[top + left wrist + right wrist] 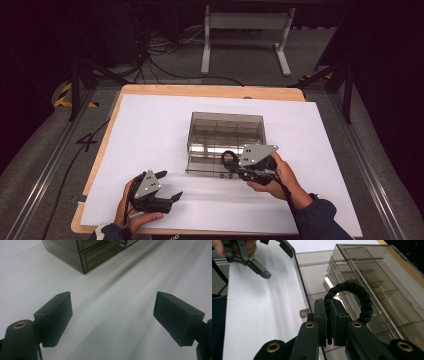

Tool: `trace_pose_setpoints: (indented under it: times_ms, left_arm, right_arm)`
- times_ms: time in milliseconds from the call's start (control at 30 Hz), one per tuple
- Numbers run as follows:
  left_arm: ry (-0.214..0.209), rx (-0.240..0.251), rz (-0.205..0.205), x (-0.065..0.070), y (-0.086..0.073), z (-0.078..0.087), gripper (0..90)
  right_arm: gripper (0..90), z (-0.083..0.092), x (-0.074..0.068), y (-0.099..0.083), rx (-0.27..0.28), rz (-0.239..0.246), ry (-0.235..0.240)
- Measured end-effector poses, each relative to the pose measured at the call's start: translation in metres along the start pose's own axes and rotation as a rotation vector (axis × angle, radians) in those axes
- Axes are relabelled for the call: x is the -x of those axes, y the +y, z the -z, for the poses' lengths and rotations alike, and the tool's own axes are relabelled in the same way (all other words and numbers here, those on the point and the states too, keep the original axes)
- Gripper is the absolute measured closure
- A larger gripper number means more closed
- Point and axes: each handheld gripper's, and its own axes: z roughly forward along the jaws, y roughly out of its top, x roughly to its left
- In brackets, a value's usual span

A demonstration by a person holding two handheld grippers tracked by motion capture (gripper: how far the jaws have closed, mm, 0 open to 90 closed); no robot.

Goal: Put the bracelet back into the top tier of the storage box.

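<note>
Right gripper [328, 312] clamped on black braided loop [352, 298], at near edge of clear compartment box [226, 131]. Left gripper [167, 187] agape, empty, near left. Risk: loop snags divider, slips out, misses compartment.

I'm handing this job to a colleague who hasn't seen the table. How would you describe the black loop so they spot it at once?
Start at the white sheet covering the table, then find the smoky clear compartment box near its middle. At the box's near edge, the right gripper pinches a black hair tie. It is the one soft, braided ring among hard plastic parts.
</note>
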Motion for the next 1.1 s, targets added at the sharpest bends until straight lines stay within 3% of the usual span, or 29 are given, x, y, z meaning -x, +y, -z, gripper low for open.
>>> trace_pose_setpoints:
  times_ms: [700, 1100]
  left_arm:
    - [0.0, -0.013, -0.017, 0.001, 0.001, -0.001, 15.9]
    - [0.0, -0.017, -0.016, 0.001, 0.001, -0.002, 15.8]
  right_arm:
    - [82.8, -0.012, 0.009, -0.004, -0.063, -0.031, 0.006]
    - [78.7, -0.01, 0.01, -0.005, -0.064, -0.044, 0.0]
